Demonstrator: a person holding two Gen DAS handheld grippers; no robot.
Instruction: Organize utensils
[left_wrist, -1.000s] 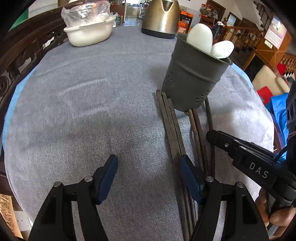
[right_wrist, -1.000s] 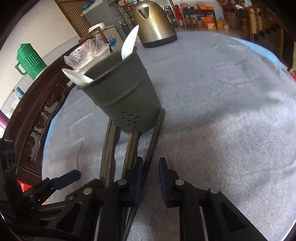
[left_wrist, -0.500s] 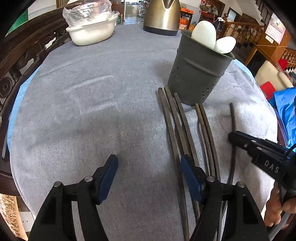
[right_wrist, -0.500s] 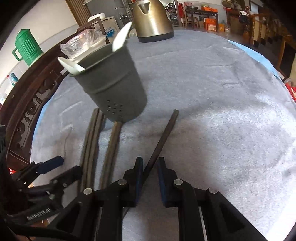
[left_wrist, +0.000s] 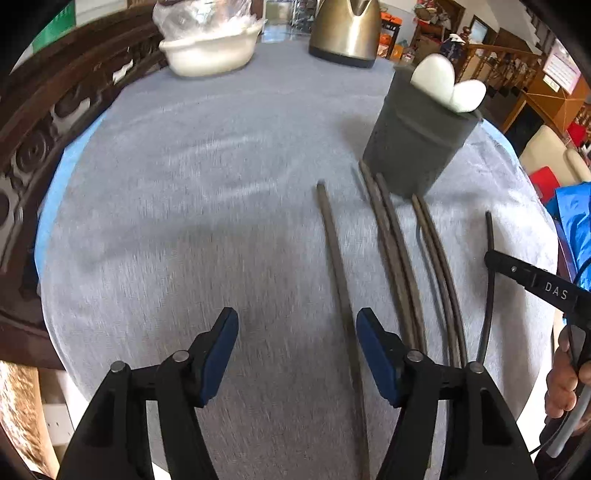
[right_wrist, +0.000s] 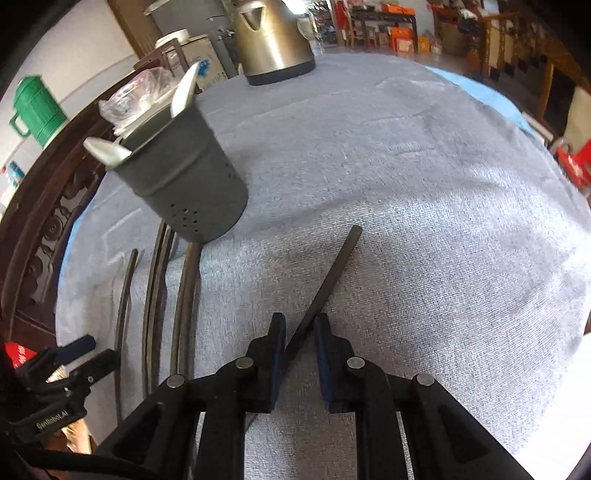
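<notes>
Right wrist view: the right tongs (right_wrist: 300, 328) are drawn in narrow around one dark chopstick (right_wrist: 332, 269), which runs from between the blue pads forward and to the right over the grey cloth of the worktop (right_wrist: 424, 221); whether the pads actually press on it cannot be told for sure, but it sits between them with little room to spare. Ahead and to the left of these tongs stands the grey holder (right_wrist: 184, 184) with two white spoons (right_wrist: 107, 151) poking out of its top, and a metal kettle (right_wrist: 271, 37) stands further ahead. Left of the tongs the other chopsticks (right_wrist: 184, 306) lie side by side on the cloth. In the left wrist view the left tongs (left_wrist: 297, 343) stand wide, holding nothing, low over the cloth. A single chopstick (left_wrist: 334, 258) runs forward just inside the right-hand finger, the rest of the loose sticks lie to the right of the tongs, and the holder (left_wrist: 417, 136) is ahead and to the right. A white bowl (left_wrist: 210, 51) sits far ahead on the left.
</notes>
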